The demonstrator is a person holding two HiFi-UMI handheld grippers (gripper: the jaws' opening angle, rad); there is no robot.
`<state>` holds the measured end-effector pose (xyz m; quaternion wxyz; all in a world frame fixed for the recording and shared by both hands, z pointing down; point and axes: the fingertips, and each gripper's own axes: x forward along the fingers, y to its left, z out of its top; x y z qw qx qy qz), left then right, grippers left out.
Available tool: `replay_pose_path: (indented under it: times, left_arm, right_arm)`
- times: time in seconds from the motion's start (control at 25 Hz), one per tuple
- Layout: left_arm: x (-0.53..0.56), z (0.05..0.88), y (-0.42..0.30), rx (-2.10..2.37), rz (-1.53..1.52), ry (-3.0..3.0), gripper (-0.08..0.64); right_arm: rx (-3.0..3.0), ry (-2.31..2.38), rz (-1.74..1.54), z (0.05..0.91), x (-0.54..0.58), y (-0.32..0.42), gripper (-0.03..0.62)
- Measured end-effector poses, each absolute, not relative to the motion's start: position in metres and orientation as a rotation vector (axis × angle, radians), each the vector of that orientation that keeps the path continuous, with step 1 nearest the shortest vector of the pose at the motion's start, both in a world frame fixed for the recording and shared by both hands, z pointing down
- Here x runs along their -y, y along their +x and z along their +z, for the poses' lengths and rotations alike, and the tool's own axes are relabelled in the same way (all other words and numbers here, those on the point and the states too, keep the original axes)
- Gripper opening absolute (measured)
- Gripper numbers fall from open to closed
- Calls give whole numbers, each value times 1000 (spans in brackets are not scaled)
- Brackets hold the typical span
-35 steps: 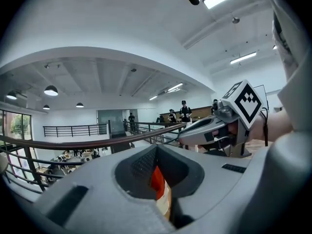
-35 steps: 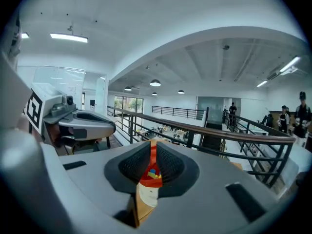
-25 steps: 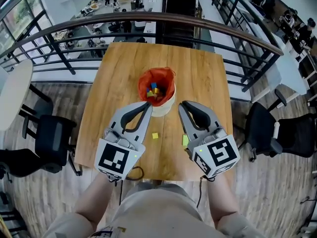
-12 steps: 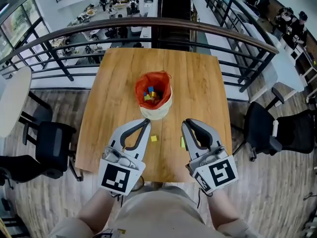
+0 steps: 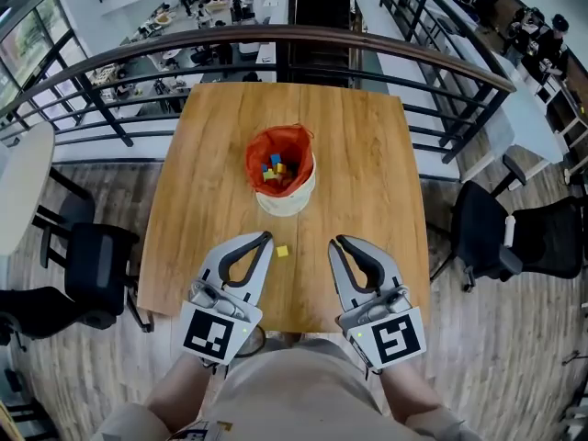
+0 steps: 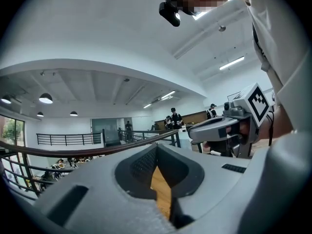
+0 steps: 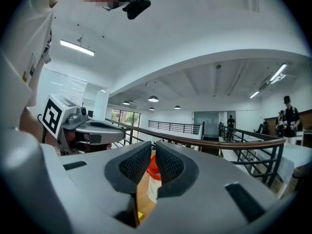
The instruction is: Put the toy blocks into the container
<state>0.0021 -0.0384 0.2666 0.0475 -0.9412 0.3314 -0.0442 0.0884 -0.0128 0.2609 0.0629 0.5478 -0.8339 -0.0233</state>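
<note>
The white container (image 5: 280, 168) with an orange-red liner stands mid-table and holds several coloured blocks. One small yellow block (image 5: 282, 251) lies on the wood between it and my grippers. My left gripper (image 5: 267, 236) hovers near the front edge, left of that block, jaws together and empty. My right gripper (image 5: 334, 243) sits to the block's right, its pads nearly touching with nothing between them. In the right gripper view the container (image 7: 152, 182) shows through the slit of my right gripper (image 7: 152, 152), with a bit of yellow low in the gap. The left gripper (image 6: 156, 152) shows only wood.
The wooden table (image 5: 367, 154) stands against a dark curved railing (image 5: 276, 37) with an open drop behind it. Black office chairs stand at the left (image 5: 92, 265) and right (image 5: 514, 246) of the table. My body is close to the near edge.
Both grippers have drawn back from the container toward the table's near edge. The yellow-green block beside the right gripper is no longer seen in the head view.
</note>
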Motion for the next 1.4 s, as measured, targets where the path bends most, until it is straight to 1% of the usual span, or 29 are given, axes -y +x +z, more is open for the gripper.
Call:
replay_pose_path:
  times: [0.68, 1.04, 1.4]
  left_arm:
    - [34, 271, 7, -983, -108, -2933, 12]
    - [35, 275, 12, -947, -104, -2986, 12]
    - [43, 299, 25, -905, -146, -3055, 12]
  right_arm:
    - [2527, 1723, -42, 257, 8, 96, 38]
    - [2502, 1732, 36, 266, 8, 98, 38]
    - [2385, 1854, 123, 285, 15, 122, 40]
